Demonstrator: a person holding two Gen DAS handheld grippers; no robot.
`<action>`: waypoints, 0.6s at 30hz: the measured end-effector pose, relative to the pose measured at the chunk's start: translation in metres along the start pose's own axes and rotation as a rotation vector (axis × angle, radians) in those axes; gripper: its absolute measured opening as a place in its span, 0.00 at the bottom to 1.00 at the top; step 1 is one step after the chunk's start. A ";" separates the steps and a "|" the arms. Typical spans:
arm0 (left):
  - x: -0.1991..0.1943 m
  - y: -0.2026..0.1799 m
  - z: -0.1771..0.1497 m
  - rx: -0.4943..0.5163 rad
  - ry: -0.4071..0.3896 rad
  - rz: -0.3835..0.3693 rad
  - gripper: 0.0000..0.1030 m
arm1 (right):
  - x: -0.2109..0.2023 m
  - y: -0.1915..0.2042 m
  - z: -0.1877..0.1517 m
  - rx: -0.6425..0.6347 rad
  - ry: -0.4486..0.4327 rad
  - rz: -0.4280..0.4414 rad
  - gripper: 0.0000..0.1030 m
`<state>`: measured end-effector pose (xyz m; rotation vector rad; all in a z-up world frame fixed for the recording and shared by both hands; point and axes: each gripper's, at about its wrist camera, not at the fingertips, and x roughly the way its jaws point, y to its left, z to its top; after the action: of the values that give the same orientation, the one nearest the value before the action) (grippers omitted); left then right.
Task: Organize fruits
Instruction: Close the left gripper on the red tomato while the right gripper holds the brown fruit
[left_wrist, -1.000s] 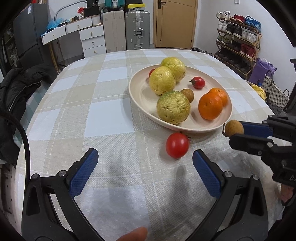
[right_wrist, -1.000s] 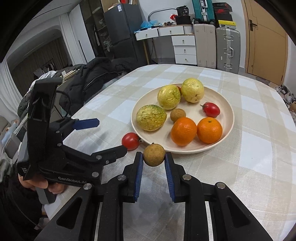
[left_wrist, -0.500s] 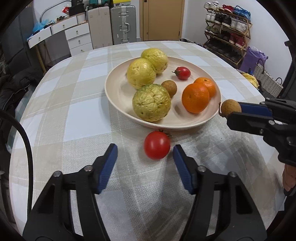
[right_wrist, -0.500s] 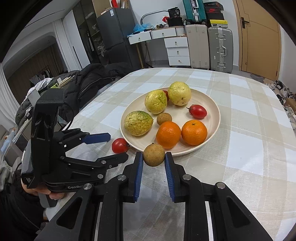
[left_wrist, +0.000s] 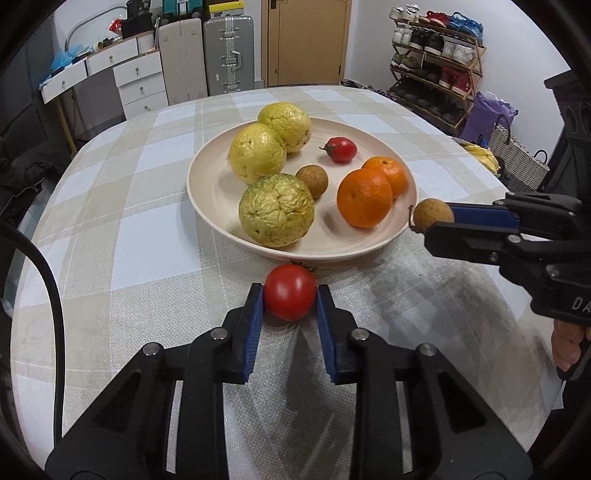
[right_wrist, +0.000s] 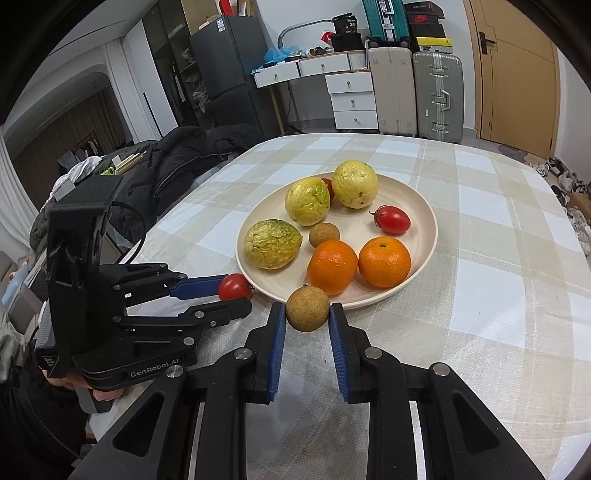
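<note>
My left claw (left_wrist: 290, 301) grips a red tomato (left_wrist: 290, 296), blue pads pressed to both its sides; its jaws have just been closing around the fruit. The tomato sits low over the checked cloth of the worktop (left_wrist: 129, 236), just outside the near rim of the plate (left_wrist: 207, 218). My right claw (right_wrist: 307, 312) is clamped on a small brown fruit (right_wrist: 307, 308), which it holds at the plate's near edge, over the rim on the side nearest the shoe rack.

On the plate lie three wrinkled yellow-green fruits: one (left_wrist: 276, 209) toward the near rim and two (left_wrist: 257, 153) (left_wrist: 285, 126) touching each other toward the far rim. A second small brown fruit (left_wrist: 312, 180) rests just beside the nearest yellow-green one. Two oranges (left_wrist: 364, 197) (left_wrist: 386, 173) touch each other on the side of my right claw, and a small red tomato (left_wrist: 340, 149) lies behind them toward the far rim. From the right wrist camera, another bit of red (right_wrist: 327, 186) shows between the two far yellow-green fruits; I cannot tell what it is.

The plate stands on the middle of the worktop, somewhat nearer my edge.
</note>
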<state>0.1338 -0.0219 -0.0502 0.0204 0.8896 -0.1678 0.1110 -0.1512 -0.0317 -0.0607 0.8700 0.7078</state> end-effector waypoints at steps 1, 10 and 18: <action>-0.002 -0.001 0.000 0.002 -0.008 -0.003 0.24 | 0.000 0.000 0.000 -0.002 0.000 0.002 0.24; -0.019 -0.003 -0.002 0.011 -0.045 -0.049 0.24 | -0.004 0.000 0.002 0.000 -0.015 0.000 0.24; -0.038 -0.005 0.002 0.002 -0.098 -0.050 0.24 | -0.009 -0.003 0.004 0.009 -0.039 -0.003 0.24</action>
<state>0.1113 -0.0214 -0.0196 -0.0080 0.7928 -0.2147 0.1117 -0.1569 -0.0232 -0.0403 0.8356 0.6997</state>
